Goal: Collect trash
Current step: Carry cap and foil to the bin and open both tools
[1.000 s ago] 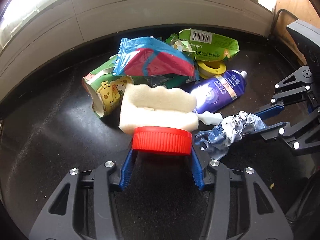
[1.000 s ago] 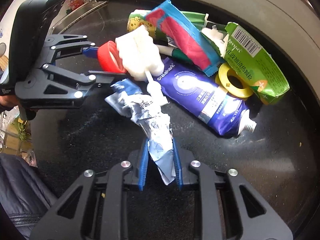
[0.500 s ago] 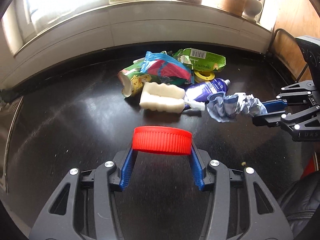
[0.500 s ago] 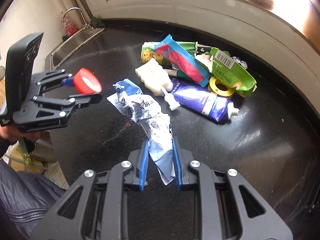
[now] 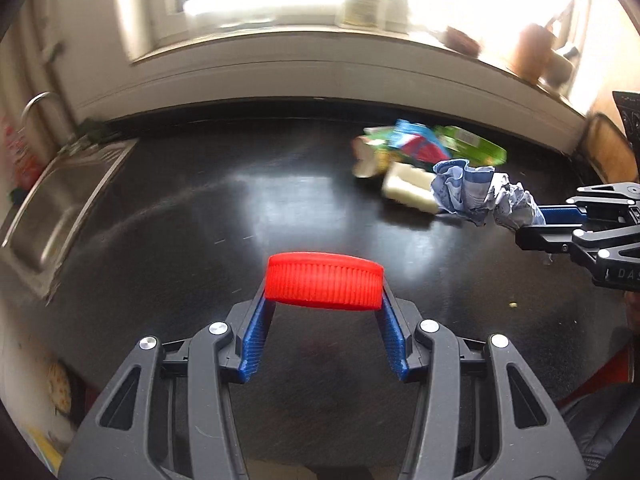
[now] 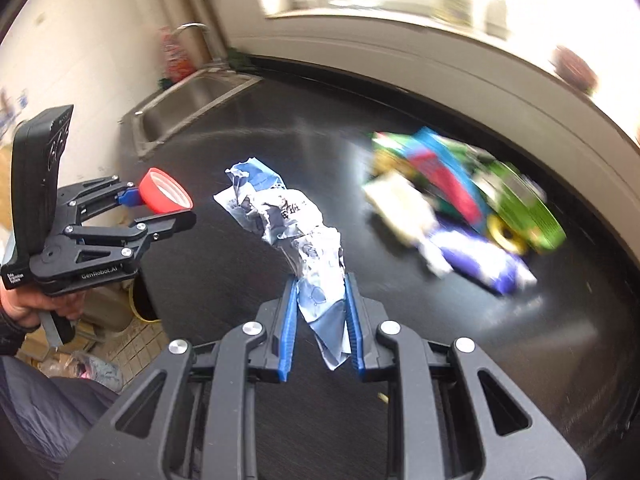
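Your left hand-held gripper (image 5: 324, 304) is clamped on the red cap (image 5: 324, 282) across its ribbed rim, with the cap lifted clear of the bench (image 5: 200, 216). That cap is stiff, light plastic, and the ribs give the pads some bite, so I judge the grip safe as long as you hold the squeeze; tilt it too far and a round rim could roll out. Your right hand-held gripper (image 6: 322, 312) is nearly closed on the tail of a crumpled wrapper (image 6: 280, 220), which stands up and out ahead of the fingers, also off the bench. It looks very light and soft, so it will flop and may slide through the pads; a hold nearer the bunched middle would likely be firmer. The rest of the trash pile (image 6: 460, 208) sits well apart on the bench, blurred here: green and blue-red packets, a white foam block, a purple tube, a yellow ring.
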Tool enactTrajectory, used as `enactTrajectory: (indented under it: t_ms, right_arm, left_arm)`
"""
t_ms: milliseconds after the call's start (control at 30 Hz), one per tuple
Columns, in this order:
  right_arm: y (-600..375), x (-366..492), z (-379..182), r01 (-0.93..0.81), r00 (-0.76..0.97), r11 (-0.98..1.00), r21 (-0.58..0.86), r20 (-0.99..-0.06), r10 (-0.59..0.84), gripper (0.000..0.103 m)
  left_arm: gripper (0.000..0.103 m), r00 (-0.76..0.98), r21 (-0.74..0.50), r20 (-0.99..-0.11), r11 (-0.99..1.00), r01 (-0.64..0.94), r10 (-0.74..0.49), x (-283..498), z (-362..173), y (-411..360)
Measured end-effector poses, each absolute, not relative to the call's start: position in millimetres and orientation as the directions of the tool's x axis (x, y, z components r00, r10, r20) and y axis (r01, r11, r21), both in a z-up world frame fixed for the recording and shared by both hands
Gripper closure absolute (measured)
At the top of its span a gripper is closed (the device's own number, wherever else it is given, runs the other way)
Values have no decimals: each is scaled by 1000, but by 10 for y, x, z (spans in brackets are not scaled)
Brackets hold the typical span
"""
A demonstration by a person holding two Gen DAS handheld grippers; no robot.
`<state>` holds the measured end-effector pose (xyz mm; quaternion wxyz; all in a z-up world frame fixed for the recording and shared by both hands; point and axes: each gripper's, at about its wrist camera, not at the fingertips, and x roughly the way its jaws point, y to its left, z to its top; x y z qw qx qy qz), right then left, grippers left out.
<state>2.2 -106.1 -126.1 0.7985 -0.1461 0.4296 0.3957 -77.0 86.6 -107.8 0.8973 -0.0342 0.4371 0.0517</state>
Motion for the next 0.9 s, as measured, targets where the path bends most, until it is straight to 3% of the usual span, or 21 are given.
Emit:
enactTrajectory:
  t_ms: [433, 667, 900]
  right_arm:
    - [1148, -859, -1236, -930, -8, 289, 229, -797, 605, 80]
    - [2234, -1466, -1652, -942, -141, 198, 271, -855, 499, 80]
    - [3056, -1910, -2202, -936, -191, 208, 283, -907, 375, 80]
  left_arm:
    - [55, 461, 1, -824, 815, -580, 329, -2505, -1165, 2320]
    - [55, 369, -34, -865, 694, -719, 340, -3209, -1584, 2902]
    - [55, 345, -79, -890, 645, -760, 297, -3499, -2112, 3402]
